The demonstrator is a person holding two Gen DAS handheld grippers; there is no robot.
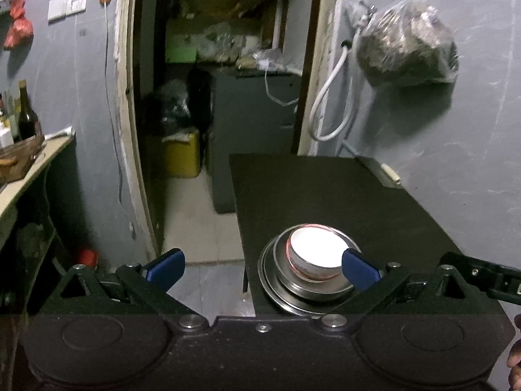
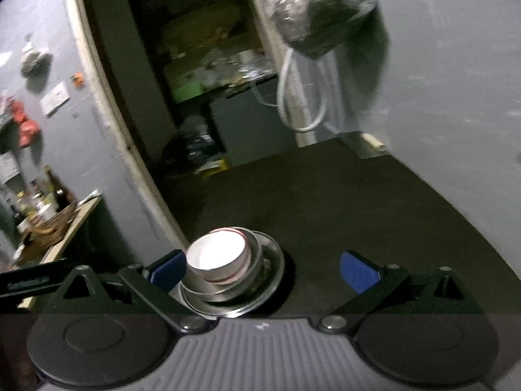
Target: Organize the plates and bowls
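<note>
Stack: A white bowl with a red rim line sat nested in a steel bowl, which rested on a steel plate.
Location: The stack stood at the near left corner of a dark table set against a grey wall.
My left gripper: Its blue-tipped fingers were spread wide and held nothing. The stack lay ahead toward the right finger, which overlapped the white bowl's rim in that view; I could not tell if it touched.
My right gripper: It too was spread wide and empty. Its left finger was just beside the white bowl; the picture was blurred.
Surroundings: An open doorway lay beyond the table. A filled plastic bag hung on the wall.
</note>
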